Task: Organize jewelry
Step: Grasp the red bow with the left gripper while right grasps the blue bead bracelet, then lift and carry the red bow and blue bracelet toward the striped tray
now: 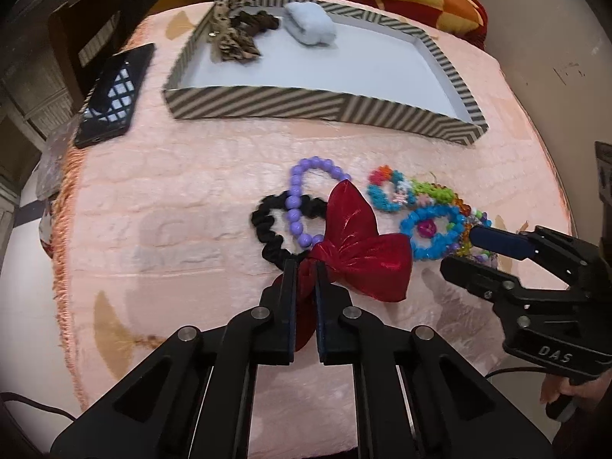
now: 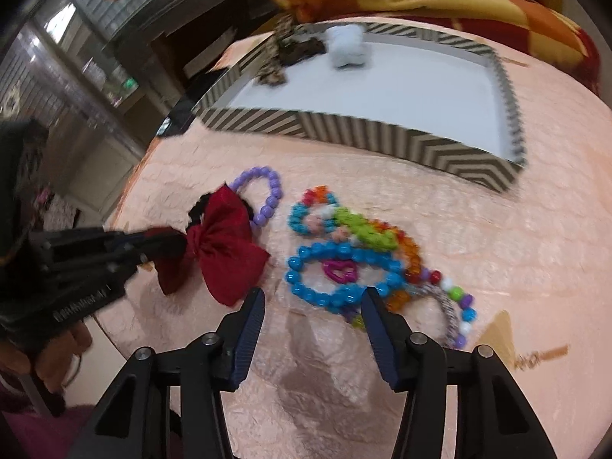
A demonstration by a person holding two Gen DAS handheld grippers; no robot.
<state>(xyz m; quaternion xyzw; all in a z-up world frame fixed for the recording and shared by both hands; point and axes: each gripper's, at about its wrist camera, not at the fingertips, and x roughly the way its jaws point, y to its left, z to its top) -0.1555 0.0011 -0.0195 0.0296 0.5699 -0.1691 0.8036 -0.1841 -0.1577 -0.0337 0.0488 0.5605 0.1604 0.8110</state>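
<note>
Left gripper (image 1: pixel 305 267) is clamped shut on the red bow (image 1: pixel 357 244), pinching the fabric at its lower tail. The bow sits on a black scrunchie (image 1: pixel 267 225), mid-table, toward the near edge of the pink-covered table (image 1: pixel 172 210). It looks light, soft and floppy. A pinch near the knot should lift the scrunchie along with it, but the purple bead bracelet (image 1: pixel 296 202) lies across the scrunchie and may drag.

Right gripper (image 2: pixel 311 298) is part open and holds nothing. Its jaws straddle the near side of the blue bead bracelet (image 2: pixel 336 271), pads not yet touching. Beads are hard, round and probably slippery. The colourful bracelets (image 2: pixel 363 229) beside it overlap, so expect tangling; take one strand across its width.

Both grippers point steeply down at the table. The striped tray (image 1: pixel 306 105) lies along the far edge.
</note>
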